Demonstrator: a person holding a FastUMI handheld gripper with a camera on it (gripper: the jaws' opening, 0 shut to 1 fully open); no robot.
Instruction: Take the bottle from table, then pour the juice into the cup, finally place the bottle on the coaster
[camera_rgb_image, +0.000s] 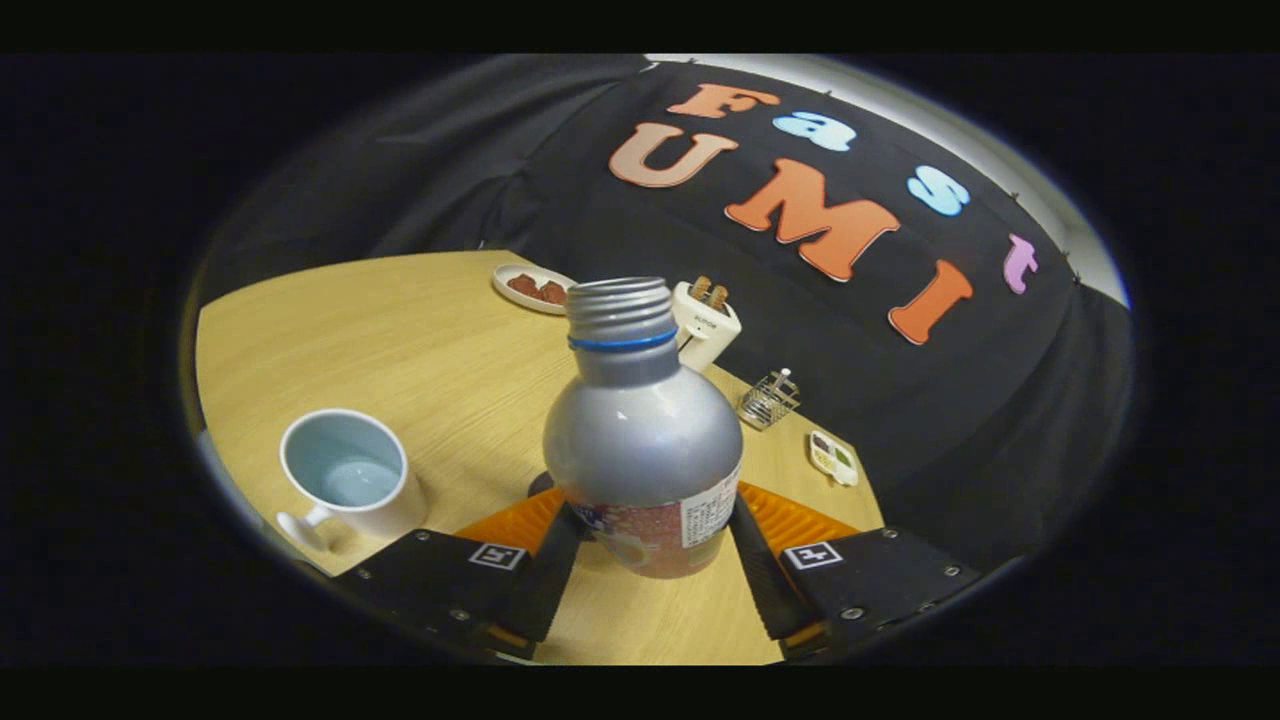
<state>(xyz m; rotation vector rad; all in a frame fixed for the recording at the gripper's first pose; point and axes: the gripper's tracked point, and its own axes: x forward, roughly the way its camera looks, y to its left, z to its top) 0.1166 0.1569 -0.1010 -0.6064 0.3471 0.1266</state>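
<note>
The tool (648, 545) pinches the uncapped bottle (642, 440) low on its body, over the bench (420, 340); the cup (345, 475) sits nearby, so a hasty tilt could spill juice short

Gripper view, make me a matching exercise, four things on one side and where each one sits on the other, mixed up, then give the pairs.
Things:
1. bottle
2. cup
3. plate
4. wire rack

Places:
A. far across the table, beyond the bottle's neck
B. between the fingers of the hand-held gripper
C. on the table to the bottle's left, handle toward the camera
D. on the table to the bottle's right, near the black cloth

Pairs: 1-B, 2-C, 3-A, 4-D
</note>
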